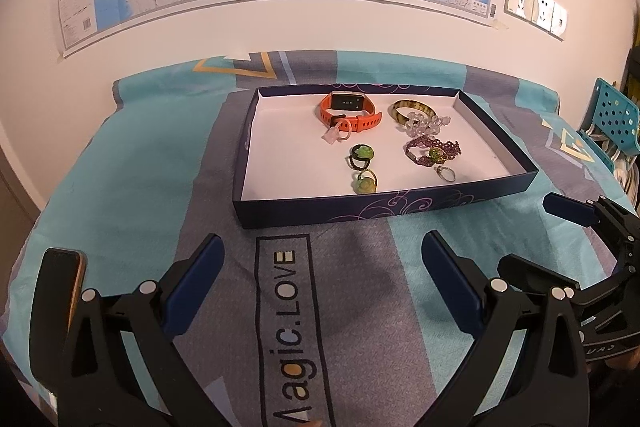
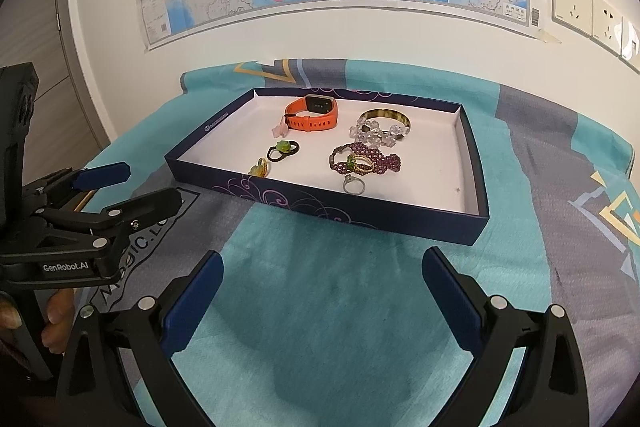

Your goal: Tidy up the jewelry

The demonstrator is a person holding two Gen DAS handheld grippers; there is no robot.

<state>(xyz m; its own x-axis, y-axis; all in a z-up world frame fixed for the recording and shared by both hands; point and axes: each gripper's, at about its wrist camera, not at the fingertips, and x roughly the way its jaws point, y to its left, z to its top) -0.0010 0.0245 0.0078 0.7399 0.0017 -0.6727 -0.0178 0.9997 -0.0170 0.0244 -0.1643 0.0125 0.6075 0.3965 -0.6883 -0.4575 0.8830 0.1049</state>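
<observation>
Shallow dark-blue cardboard box lid with white interior (image 1: 400, 205) lies flat on the teal and grey patterned cloth (image 1: 132, 187) covering the worktop; its long axis runs left to right across both views, parallel to the wall. Inside: orange-strapped smartwatch (image 1: 349, 110) at the rear, strap looped and lying on its edge, screen facing the cameras; amber striped bangle (image 1: 412, 108) to its right, touching a clear crystal bead bracelet (image 1: 426, 124); purple beaded bracelet (image 1: 432, 151) in front of those; silver ring (image 1: 445, 173) nearest the front wall; two green-stone rings (image 1: 362, 165) left of centre. Left gripper (image 1: 322, 267) fingers spread wide, holding nothing, poised above cloth short of the lid; right gripper (image 2: 322, 285) fingers likewise wide apart, empty.
</observation>
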